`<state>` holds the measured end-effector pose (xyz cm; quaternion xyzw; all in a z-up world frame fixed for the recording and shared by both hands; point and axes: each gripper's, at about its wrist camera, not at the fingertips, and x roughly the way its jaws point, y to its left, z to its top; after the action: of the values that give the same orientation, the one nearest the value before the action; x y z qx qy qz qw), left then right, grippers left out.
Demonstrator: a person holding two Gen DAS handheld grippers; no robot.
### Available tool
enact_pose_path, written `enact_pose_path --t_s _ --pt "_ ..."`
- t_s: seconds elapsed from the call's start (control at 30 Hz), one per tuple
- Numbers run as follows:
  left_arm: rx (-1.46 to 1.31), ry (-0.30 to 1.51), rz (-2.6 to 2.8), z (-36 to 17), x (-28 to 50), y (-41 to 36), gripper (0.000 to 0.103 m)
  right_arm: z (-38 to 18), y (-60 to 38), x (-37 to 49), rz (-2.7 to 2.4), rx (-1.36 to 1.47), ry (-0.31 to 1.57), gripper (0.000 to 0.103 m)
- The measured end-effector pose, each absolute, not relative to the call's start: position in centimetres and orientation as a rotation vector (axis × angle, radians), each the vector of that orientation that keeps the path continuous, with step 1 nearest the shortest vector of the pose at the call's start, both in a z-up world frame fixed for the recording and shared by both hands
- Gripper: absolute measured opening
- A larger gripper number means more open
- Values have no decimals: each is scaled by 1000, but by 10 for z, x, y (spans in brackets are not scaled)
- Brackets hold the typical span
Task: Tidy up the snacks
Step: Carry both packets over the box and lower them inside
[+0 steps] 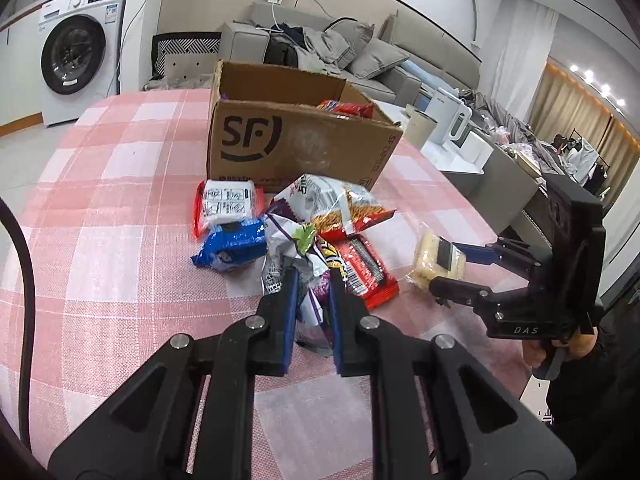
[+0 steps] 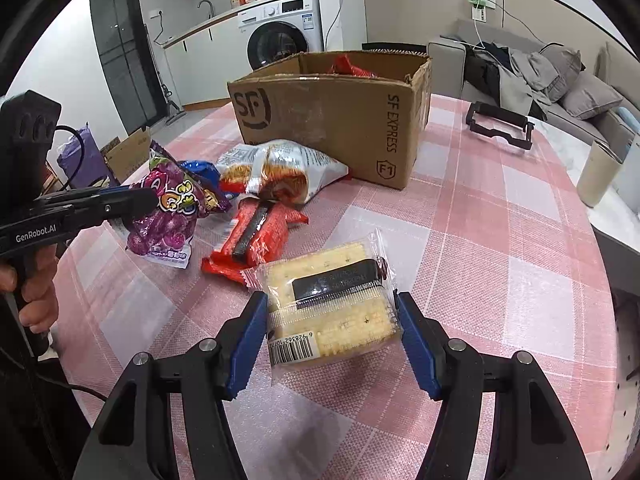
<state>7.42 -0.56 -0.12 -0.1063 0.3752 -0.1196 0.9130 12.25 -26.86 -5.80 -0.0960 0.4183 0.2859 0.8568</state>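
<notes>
A cardboard SF box (image 1: 288, 140) (image 2: 332, 116) stands open on the pink checked table, with a red packet (image 1: 347, 109) inside. Loose snacks lie in front of it: a red-and-white packet (image 1: 226, 204), a blue packet (image 1: 232, 246), a noodle-snack bag (image 1: 340, 200) (image 2: 280, 172) and a red bar packet (image 1: 360, 268) (image 2: 256, 240). My left gripper (image 1: 313, 280) (image 2: 148, 200) is shut on a purple grape-candy bag (image 2: 168, 212) and holds it off the table. My right gripper (image 2: 332, 320) (image 1: 444, 266) straddles a clear pack of yellow crackers (image 2: 332, 304) (image 1: 438, 260), jaws at its sides.
A black frame-like object (image 2: 500, 124) lies on the table right of the box. A cream cylinder (image 2: 600, 176) stands beyond the table's right edge. A sofa (image 1: 360, 52) and a washing machine (image 1: 76, 52) are behind.
</notes>
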Motion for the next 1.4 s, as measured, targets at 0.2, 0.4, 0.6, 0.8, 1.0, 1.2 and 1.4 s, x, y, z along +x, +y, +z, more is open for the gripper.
enact_pose_path --t_s 0.2,0.4,0.6,0.8,1.0,1.2,1.4 --pt "-212 748 -249 8 67 -8 10 -46 -273 118 596 -181 841 65" --pt "-212 721 -257 21 60 -11 10 -33 -273 116 593 -149 805 65" --pt "-213 689 -252 36 57 -8 10 -22 -268 119 603 -122 780 65" --pt "-206 651 -245 53 62 -5 10 -7 -264 124 604 -93 746 65" --pt "-192 616 -240 70 72 -4 10 9 -259 135 592 -61 717 65" --pt "-171 590 -230 84 86 -4 10 24 -252 146 586 -48 690 65" --pt "-157 561 -212 100 103 -1 10 35 -245 160 587 -50 671 65"
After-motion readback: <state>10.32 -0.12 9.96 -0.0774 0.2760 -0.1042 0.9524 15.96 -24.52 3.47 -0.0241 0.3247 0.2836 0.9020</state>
